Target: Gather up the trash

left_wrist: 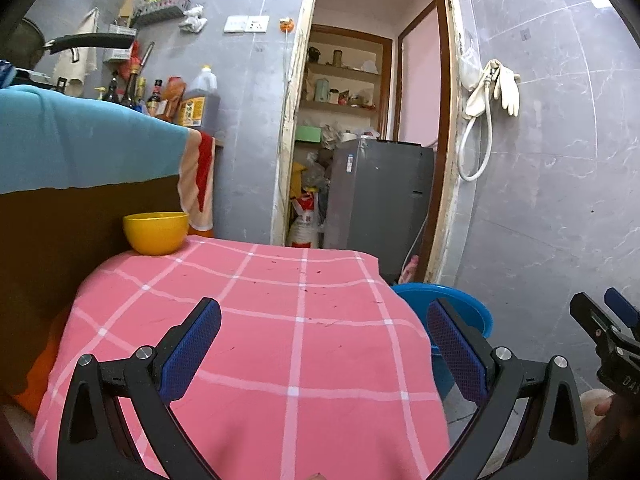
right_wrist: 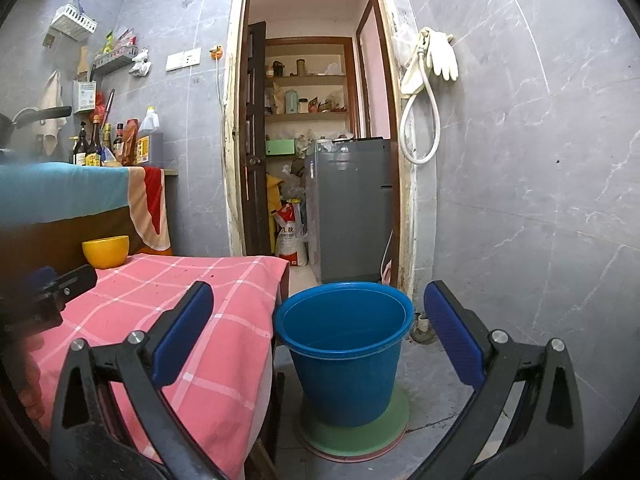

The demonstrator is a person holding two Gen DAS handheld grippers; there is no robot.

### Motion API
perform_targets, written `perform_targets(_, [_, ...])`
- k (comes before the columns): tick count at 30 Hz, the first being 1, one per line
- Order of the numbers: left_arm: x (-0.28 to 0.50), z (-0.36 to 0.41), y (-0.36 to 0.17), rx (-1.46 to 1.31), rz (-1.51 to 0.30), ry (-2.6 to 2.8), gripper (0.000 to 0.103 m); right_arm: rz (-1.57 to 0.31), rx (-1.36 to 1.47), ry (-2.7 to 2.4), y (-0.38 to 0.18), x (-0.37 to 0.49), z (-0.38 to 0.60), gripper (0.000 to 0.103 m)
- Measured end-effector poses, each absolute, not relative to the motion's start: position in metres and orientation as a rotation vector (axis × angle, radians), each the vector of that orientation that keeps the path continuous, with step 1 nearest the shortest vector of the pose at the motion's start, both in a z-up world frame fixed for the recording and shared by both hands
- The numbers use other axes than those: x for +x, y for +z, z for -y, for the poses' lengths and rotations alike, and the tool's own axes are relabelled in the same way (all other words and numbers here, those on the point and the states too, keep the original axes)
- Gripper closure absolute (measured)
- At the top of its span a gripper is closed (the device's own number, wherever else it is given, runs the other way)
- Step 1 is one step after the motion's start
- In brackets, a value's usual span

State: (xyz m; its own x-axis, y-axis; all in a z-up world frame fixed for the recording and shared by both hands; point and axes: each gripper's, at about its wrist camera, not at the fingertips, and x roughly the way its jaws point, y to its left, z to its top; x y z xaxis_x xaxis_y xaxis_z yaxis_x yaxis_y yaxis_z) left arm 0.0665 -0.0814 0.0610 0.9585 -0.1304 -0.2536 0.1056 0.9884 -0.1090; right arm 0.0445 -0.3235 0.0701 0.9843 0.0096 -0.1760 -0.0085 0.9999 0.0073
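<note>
A blue plastic bucket (right_wrist: 344, 344) stands on a green disc on the floor, right of a low table with a pink checked cloth (left_wrist: 256, 340); the bucket's rim shows in the left wrist view (left_wrist: 460, 304). Small dark crumbs (left_wrist: 316, 272) are scattered on the cloth. My left gripper (left_wrist: 324, 344) is open and empty above the cloth. My right gripper (right_wrist: 320, 340) is open and empty, facing the bucket from above the floor; its tip shows at the right edge of the left wrist view (left_wrist: 604, 320).
A yellow bowl (left_wrist: 156, 232) sits at the cloth's far left corner. A counter with a blue cloth (left_wrist: 80, 140) and bottles rises on the left. A doorway (right_wrist: 320, 140) leads to a grey fridge (right_wrist: 352, 208) and shelves. A hose and gloves (right_wrist: 432, 60) hang on the tiled wall.
</note>
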Motion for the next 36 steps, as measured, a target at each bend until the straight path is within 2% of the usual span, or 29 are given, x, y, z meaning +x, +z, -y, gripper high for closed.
perform_targets(14, [0.039, 0.084, 0.036, -0.059, -0.198, -0.034, 0.002, -0.152, -0.011, -0.009, 0.057, 0.032, 0.319, 0.000])
perform_targets(36, [0.037, 0.084, 0.016, -0.058, -0.226, -0.018, 0.002, -0.172, -0.016, -0.005, 0.048, 0.034, 0.320, 0.000])
